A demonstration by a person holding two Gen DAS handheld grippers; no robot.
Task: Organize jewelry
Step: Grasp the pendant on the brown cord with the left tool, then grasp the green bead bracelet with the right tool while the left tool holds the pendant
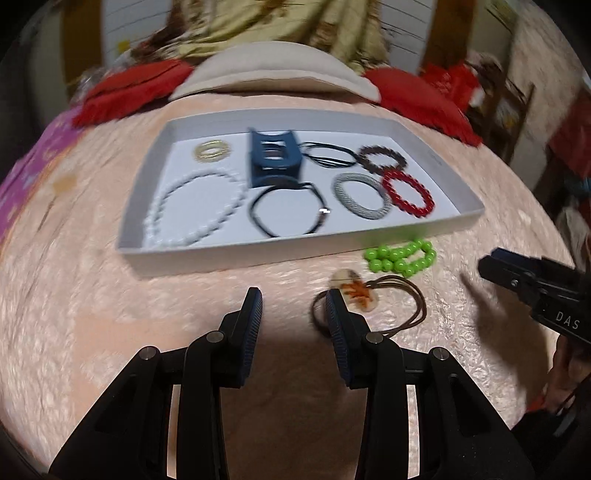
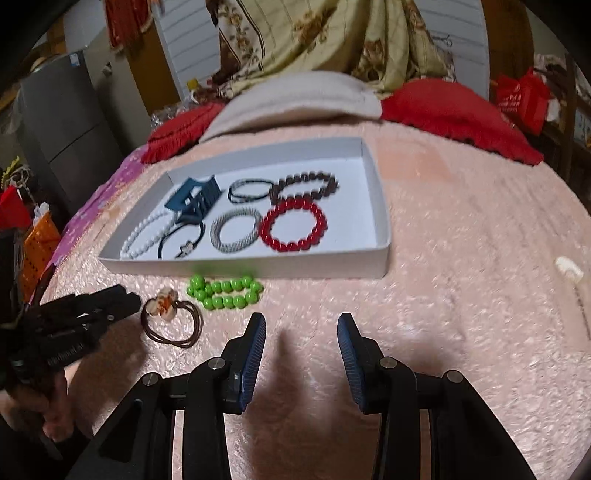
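Note:
A white tray (image 1: 469, 201) (image 2: 380, 218) lies on the pink bedspread and holds several pieces: a white bead necklace (image 1: 195, 210), a blue hair claw (image 1: 273, 158), a red bead bracelet (image 1: 406, 194) (image 2: 293, 225), a grey bangle (image 1: 360, 197) and a dark bead bracelet (image 1: 380, 158). In front of the tray lie a green bead bracelet (image 1: 400, 256) (image 2: 225, 293) and a brown cord hair tie with a flower charm (image 1: 369, 299) (image 2: 171, 317). My left gripper (image 1: 293, 314) (image 2: 122, 301) is open beside the hair tie. My right gripper (image 2: 301, 332) (image 1: 491, 269) is open and empty.
Red fringed cushions (image 1: 129, 88) (image 2: 454, 110) and a beige pillow (image 1: 273, 70) lie behind the tray. A floral cloth (image 2: 332, 33) hangs at the back. A grey cabinet (image 2: 62, 133) and an orange basket (image 2: 37, 247) stand at the left.

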